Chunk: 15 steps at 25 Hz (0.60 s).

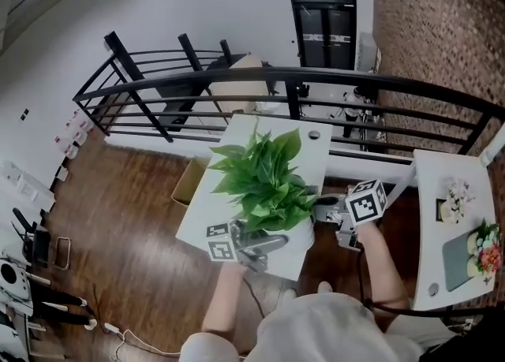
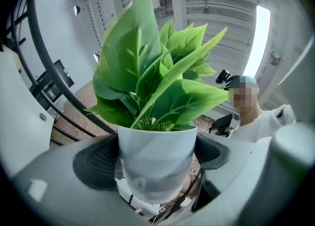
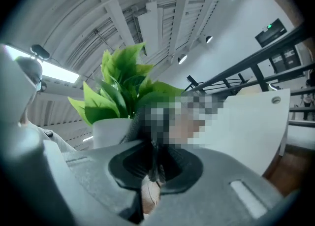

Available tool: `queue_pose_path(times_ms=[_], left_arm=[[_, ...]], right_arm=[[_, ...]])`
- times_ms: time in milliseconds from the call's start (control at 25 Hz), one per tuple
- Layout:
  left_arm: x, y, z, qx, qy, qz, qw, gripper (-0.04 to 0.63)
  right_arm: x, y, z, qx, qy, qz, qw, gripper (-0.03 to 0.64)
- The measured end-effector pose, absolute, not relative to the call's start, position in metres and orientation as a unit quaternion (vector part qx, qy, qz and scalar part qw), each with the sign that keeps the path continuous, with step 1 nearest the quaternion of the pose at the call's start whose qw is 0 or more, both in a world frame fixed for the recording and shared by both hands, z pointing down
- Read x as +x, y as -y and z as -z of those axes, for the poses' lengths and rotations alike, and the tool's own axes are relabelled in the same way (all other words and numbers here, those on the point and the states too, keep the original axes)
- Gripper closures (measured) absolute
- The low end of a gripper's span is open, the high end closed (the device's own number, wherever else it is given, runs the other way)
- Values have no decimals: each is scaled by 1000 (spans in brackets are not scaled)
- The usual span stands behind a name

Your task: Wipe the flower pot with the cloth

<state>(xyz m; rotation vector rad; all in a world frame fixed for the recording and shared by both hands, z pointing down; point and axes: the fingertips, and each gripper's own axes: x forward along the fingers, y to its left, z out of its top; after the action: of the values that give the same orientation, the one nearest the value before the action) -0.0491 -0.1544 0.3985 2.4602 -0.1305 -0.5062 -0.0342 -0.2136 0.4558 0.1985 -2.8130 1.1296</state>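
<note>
Clamping the flower pot (image 2: 157, 158) from both sides, the left gripper (image 1: 260, 246) has its dark pads pressed flat against the white wall of the pot, just under the rim. The pot stands upright between the jaws, and the broad green leaves (image 1: 264, 175) fan out above it, hiding most of it from the head view. There it sits over the near right part of the white tabletop (image 1: 319, 159). Whether its base rests on the surface cannot be told.

The right gripper (image 3: 155, 163) is clenched on the cloth (image 3: 137, 130) – a dark grey, mesh-like fabric that rises out of the closed jaws in a bunched fold. Seen from that gripper, the cloth stands right against the pot's side, though part of it is blurred over, so contact cannot be confirmed. From above, the gripper's marker cube (image 1: 367, 201) shows off the tabletop's right edge, level with the pot and just beside it.

Behind the tabletop runs a black railing (image 1: 237, 76) – and to the right stands a second white table (image 1: 442, 187).
</note>
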Motion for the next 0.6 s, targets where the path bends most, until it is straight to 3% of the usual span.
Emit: queue_pose_path(times_ms=[320,600], left_arm=[[-57,144,-379,910,6,258,324,89],[-88,172,-391,906,103,263,315,91]], right_arm=[[-66,201,-458,-21,908,-415,40,601],[-34,227,-429,35,919,-392,-29,601]])
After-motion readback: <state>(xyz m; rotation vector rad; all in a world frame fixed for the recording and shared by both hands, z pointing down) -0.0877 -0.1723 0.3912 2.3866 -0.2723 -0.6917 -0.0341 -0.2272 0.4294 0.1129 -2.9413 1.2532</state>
